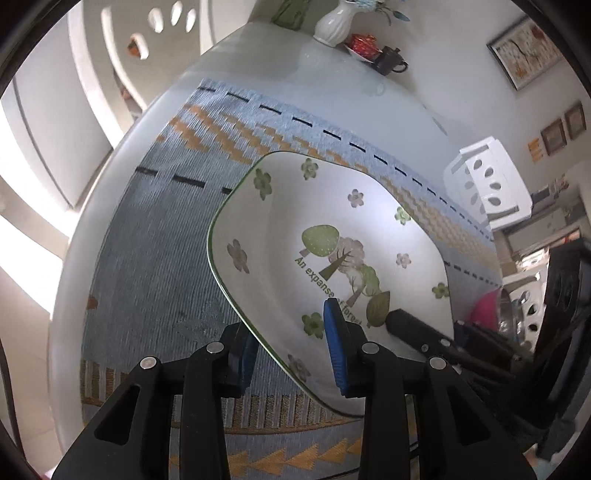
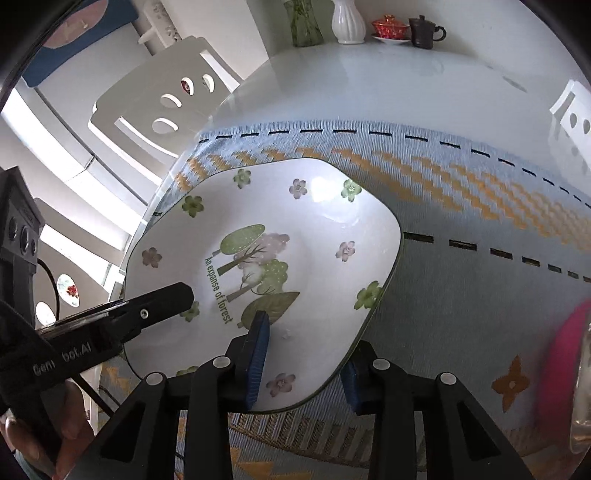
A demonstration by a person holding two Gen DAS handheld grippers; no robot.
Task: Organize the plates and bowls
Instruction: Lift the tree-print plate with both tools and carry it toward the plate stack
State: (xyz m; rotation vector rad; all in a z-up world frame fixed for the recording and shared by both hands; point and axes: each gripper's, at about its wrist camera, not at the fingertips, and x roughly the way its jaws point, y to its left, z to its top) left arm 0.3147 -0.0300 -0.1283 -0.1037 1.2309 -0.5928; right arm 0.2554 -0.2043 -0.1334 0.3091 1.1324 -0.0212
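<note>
A square white plate with a green rim and a tree-and-flower print is held tilted above the blue woven mat. My left gripper straddles its near-left rim, one blue pad above the plate and one below; the jaws stand apart around the rim. My right gripper straddles the plate's near-right rim the same way. The right gripper's finger shows in the left wrist view; the left gripper's finger shows in the right wrist view.
The mat covers a white table. At the far edge stand a white vase, a red lidded cup and a dark cup. A pink object with a metal item sits at right. White chairs surround the table.
</note>
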